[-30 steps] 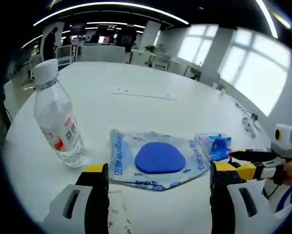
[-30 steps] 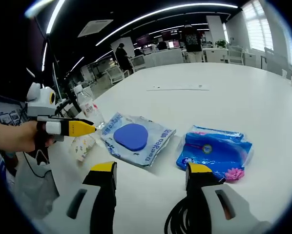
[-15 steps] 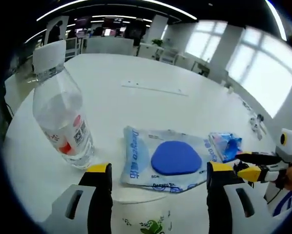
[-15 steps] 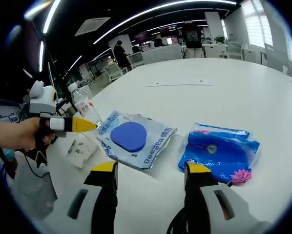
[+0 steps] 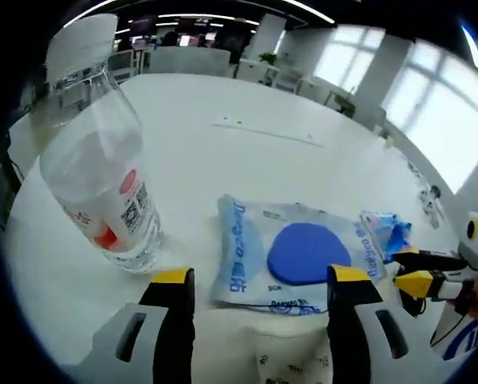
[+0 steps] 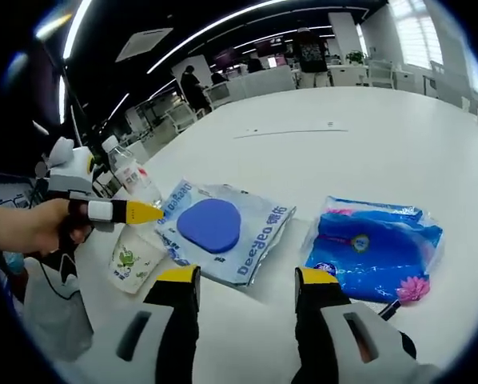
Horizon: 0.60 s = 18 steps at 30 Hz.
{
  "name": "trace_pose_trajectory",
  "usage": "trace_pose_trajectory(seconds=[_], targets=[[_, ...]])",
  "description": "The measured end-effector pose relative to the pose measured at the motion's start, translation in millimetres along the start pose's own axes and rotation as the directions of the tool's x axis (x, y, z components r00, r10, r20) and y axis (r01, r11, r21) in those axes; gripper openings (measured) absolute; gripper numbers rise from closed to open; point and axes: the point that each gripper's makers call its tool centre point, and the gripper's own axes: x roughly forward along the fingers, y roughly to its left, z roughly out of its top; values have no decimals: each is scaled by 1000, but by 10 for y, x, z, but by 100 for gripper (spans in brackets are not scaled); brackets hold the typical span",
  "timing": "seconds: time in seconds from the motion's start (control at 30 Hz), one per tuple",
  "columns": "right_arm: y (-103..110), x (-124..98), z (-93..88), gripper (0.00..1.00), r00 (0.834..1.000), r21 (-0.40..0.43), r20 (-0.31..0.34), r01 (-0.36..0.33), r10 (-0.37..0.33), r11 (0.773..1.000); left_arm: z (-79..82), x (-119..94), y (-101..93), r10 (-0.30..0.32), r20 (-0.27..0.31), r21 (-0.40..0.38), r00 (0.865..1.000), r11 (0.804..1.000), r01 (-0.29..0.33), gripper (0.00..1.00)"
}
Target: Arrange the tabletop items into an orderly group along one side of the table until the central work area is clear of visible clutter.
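White round table carries 4 items near its edge. Left gripper view: left gripper has its jaws spread, nothing between the pads; a paper cup sits low between the jaws, whether touched I cannot tell. A water bottle, clear with a white cap, stands just left of the left jaw. A clear pouch with a blue pad inside lies flat ahead of the jaws; a blue packet lies just beyond its right end. Right gripper view: right gripper also has its jaws spread and empty, over bare table. The pouch lies ahead of the left jaw, the blue packet ahead of the right jaw, the 2 apart by a narrow gap. The cup stands left of the pouch, the bottle behind it, with a hand holding the left gripper just above the cup.
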Motion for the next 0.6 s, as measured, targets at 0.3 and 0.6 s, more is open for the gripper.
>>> trace_pose_trajectory(seconds=[0.3, 0.6], targets=[[-36, 67, -35, 40, 1000, 27, -12, 4, -4, 1000, -47, 76, 45, 18, -18, -2, 1000, 1000, -18, 56], [-5, 160, -103, 38, 1000, 50, -27, -2, 3, 999, -48, 126, 70, 42, -27, 23, 999, 999, -41, 50]])
